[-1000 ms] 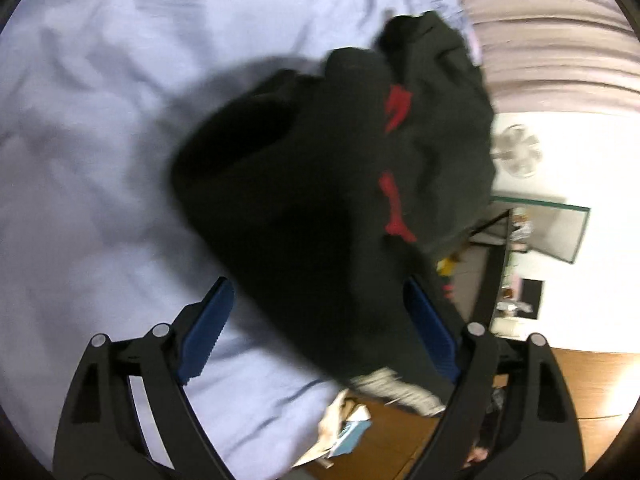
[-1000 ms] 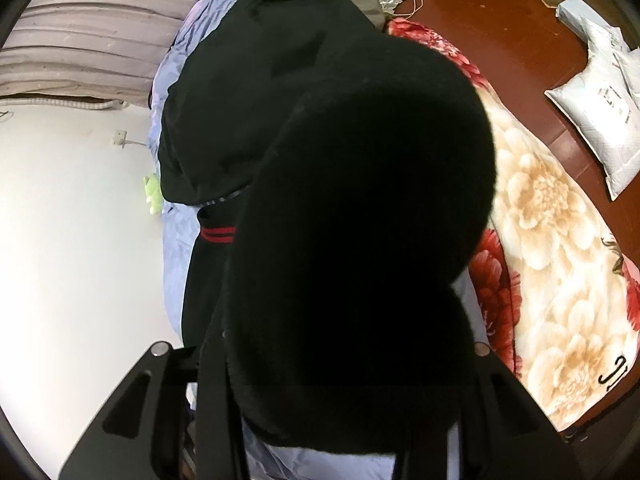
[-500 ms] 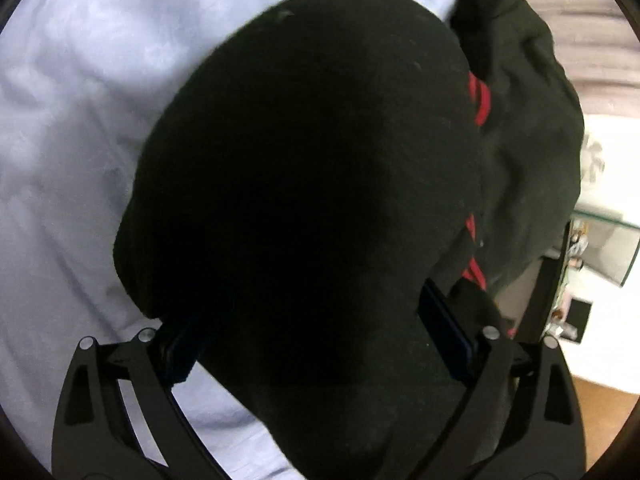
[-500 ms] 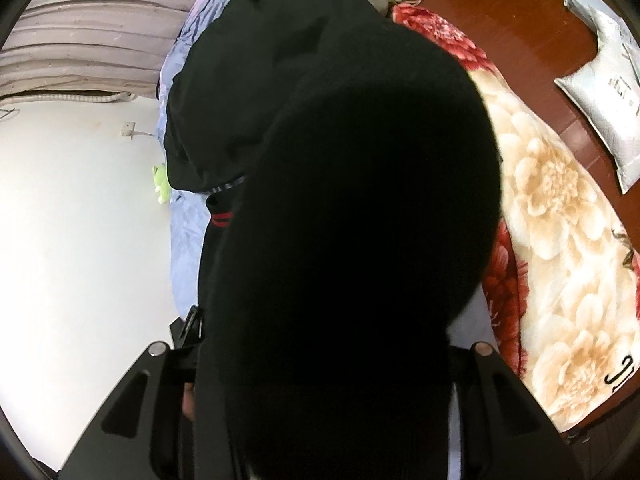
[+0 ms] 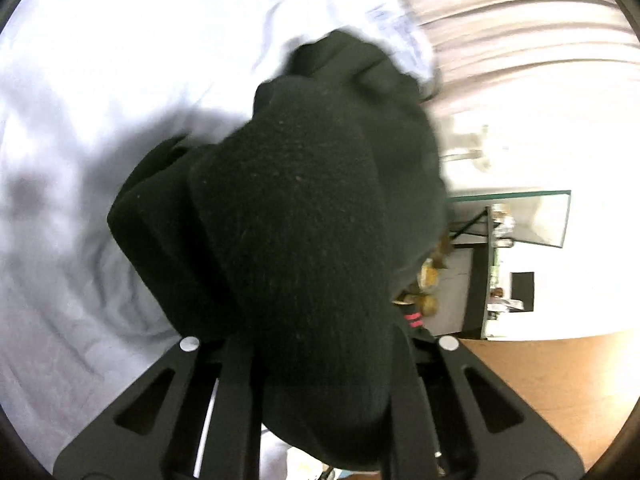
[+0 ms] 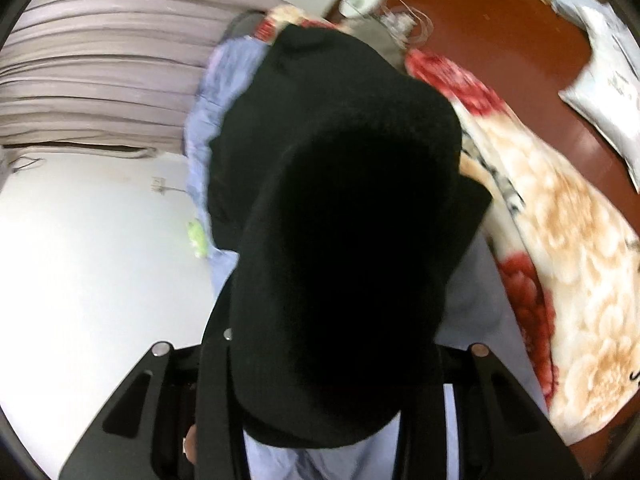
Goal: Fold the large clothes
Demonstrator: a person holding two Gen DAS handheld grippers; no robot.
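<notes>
The fold looks to be at an early stage: the black garment (image 5: 304,240) is gathered up in both tools, bunched in thick rolls, with no flat, squared shape to be seen anywhere, so by my reading the laying-out, smoothing and every actual fold are left to do. The left hand-held gripper (image 5: 320,364) has just been closing, and its jaws now stand narrow with a wad of the black cloth pinched between them. The right hand-held gripper (image 6: 332,380) has its jaws partly closed around a thick fold of the same garment (image 6: 340,220), which drapes over them and hides the pads. In the left wrist view the cloth fills the middle and runs toward 1 o'clock, above the pale lilac bed sheet (image 5: 100,120); in the right wrist view it runs up toward 12 o'clock, with a floral blanket (image 6: 560,260) at 3 o'clock. The garment is a heavy, fuzzy black knit, and a small red-striped trim (image 5: 414,320) peeks out at about 4 o'clock in the left view.
</notes>
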